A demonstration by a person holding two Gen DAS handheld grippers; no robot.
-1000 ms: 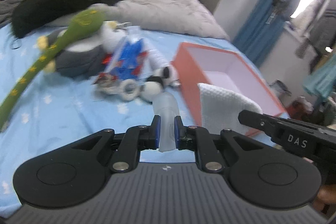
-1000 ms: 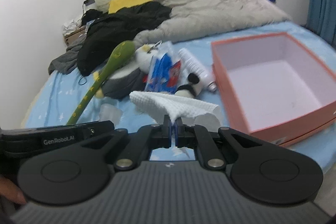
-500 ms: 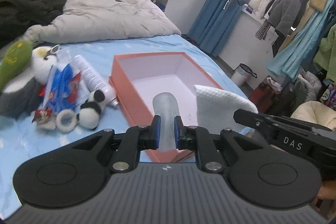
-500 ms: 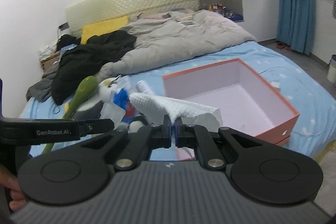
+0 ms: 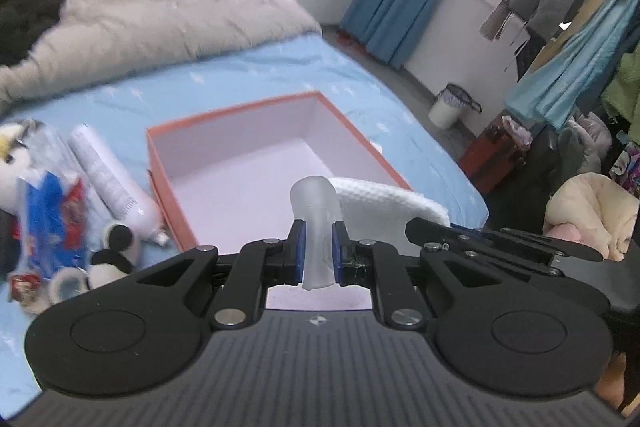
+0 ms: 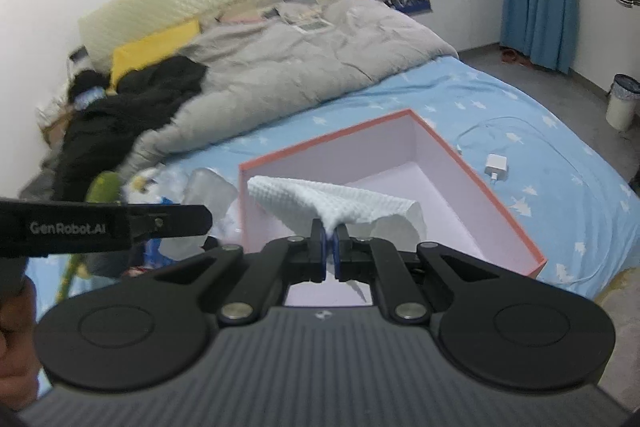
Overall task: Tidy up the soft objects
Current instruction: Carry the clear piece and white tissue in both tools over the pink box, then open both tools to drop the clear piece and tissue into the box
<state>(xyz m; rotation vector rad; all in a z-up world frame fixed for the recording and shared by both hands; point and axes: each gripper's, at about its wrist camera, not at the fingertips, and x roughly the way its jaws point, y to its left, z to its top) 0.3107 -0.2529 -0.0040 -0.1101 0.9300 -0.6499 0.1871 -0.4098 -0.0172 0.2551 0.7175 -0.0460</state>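
My left gripper (image 5: 319, 253) is shut on a translucent soft silicone piece (image 5: 316, 211) and holds it above the near edge of the open orange box (image 5: 256, 107) with a pale pink inside. My right gripper (image 6: 329, 247) is shut on a white waffle cloth (image 6: 332, 201), held over the same box (image 6: 504, 203); the cloth also shows in the left wrist view (image 5: 384, 199). The left gripper body (image 6: 104, 225) with the silicone piece (image 6: 210, 193) shows at the left of the right wrist view.
On the blue star sheet left of the box lie a white tube (image 5: 110, 179), a blue-red packet (image 5: 48, 223), a panda plush (image 5: 108, 251) and a green plush (image 6: 102, 187). A grey duvet (image 6: 300, 67) and black clothes (image 6: 132, 107) lie behind. A white charger (image 6: 496, 171) lies right of the box.
Both grippers have moved right, toward and over the orange box, carrying the silicone piece and the cloth. The pile of toys has slid to the left of both views.
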